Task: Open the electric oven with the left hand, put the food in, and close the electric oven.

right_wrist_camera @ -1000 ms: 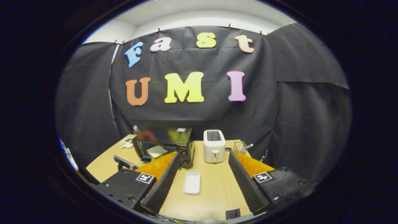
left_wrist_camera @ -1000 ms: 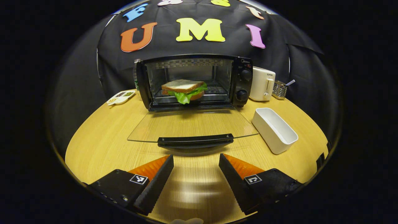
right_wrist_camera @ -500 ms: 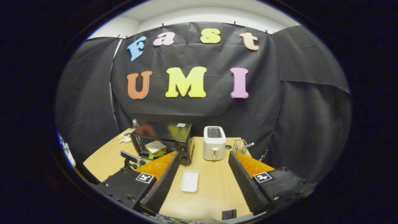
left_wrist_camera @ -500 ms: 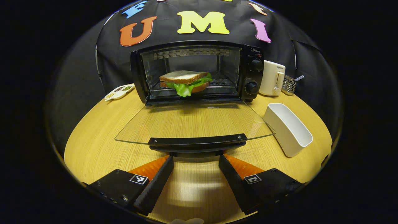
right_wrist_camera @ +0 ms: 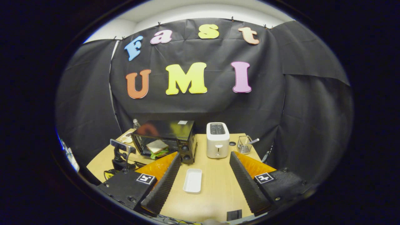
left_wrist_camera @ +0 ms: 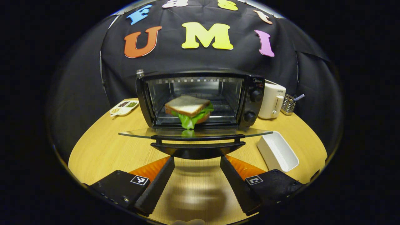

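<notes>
The wooden bench (left_wrist_camera: 103,150) is spreading wide under both views, with bare surface lying to the left of the oven and in front of it. The electric oven (left_wrist_camera: 200,98) is sitting at the back of the bench against the booth wall, its glass door (left_wrist_camera: 193,132) hanging open and seen nearly edge-on in the left gripper view, roughly level. The door's front edge is carrying a dark handle (left_wrist_camera: 197,144), which is lying just ahead of the left tool (left_wrist_camera: 197,175) and spanning wider than the gap between its fingers. That tool is standing released, fingers spread apart and gripping nothing; whether the tips are touching the handle's underside cannot be told.

The sandwich (left_wrist_camera: 189,109) is resting inside the oven on the rack, a lettuce leaf drooping over the rack's front edge toward the door.

To the oven's right, a white toaster (left_wrist_camera: 272,100) is standing just beside it, and a small wire holder (left_wrist_camera: 288,104) is sitting next to that. A white rectangular tray (left_wrist_camera: 276,151) is lying near the door's right corner, apart from it. A small seasoning dish (left_wrist_camera: 124,107) is lying left of the oven.

The right tool (right_wrist_camera: 203,175) is hanging high and well back from the bench, released, fingers wide with open bench between them.
</notes>
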`<act>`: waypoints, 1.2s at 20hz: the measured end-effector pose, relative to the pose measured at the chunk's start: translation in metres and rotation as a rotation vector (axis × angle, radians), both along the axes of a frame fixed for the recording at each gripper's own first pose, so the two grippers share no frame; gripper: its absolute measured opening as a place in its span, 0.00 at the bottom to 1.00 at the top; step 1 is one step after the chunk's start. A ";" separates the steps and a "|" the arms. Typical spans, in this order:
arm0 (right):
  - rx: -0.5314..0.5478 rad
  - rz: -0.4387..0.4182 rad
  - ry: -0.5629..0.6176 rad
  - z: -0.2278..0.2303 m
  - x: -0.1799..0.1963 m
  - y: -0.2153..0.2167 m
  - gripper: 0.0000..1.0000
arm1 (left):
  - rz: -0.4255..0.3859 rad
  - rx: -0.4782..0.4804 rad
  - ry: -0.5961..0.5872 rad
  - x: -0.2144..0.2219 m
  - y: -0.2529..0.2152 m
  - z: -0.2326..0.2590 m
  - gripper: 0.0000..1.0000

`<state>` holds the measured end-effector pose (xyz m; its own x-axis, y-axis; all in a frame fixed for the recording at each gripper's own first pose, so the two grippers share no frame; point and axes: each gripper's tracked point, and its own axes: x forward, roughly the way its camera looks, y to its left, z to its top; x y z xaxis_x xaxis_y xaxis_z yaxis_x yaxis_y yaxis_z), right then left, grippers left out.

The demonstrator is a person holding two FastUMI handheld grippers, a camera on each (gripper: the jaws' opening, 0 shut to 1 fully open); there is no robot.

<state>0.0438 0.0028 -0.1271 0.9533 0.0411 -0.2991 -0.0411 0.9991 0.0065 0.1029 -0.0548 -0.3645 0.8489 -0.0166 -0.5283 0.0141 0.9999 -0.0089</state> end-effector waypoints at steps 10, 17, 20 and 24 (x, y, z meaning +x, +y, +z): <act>0.029 -0.021 0.013 -0.002 0.012 -0.005 1.00 | 0.004 0.022 -0.115 0.073 0.006 0.043 0.96; 0.022 -0.030 0.021 -0.006 0.013 -0.009 1.00 | 0.021 0.019 -0.177 0.114 0.007 0.065 0.96; 0.014 -0.031 0.014 -0.003 0.014 -0.008 1.00 | 0.010 0.020 -0.171 0.113 0.004 0.066 0.96; 0.004 -0.019 -0.012 0.008 0.009 -0.005 1.00 | 0.022 0.014 -0.203 0.094 0.008 0.086 0.96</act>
<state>0.0526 -0.0019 -0.1194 0.9575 0.0239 -0.2874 -0.0219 0.9997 0.0103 0.1966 -0.0463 -0.2784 0.9382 0.0095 -0.3459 -0.0081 1.0000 0.0055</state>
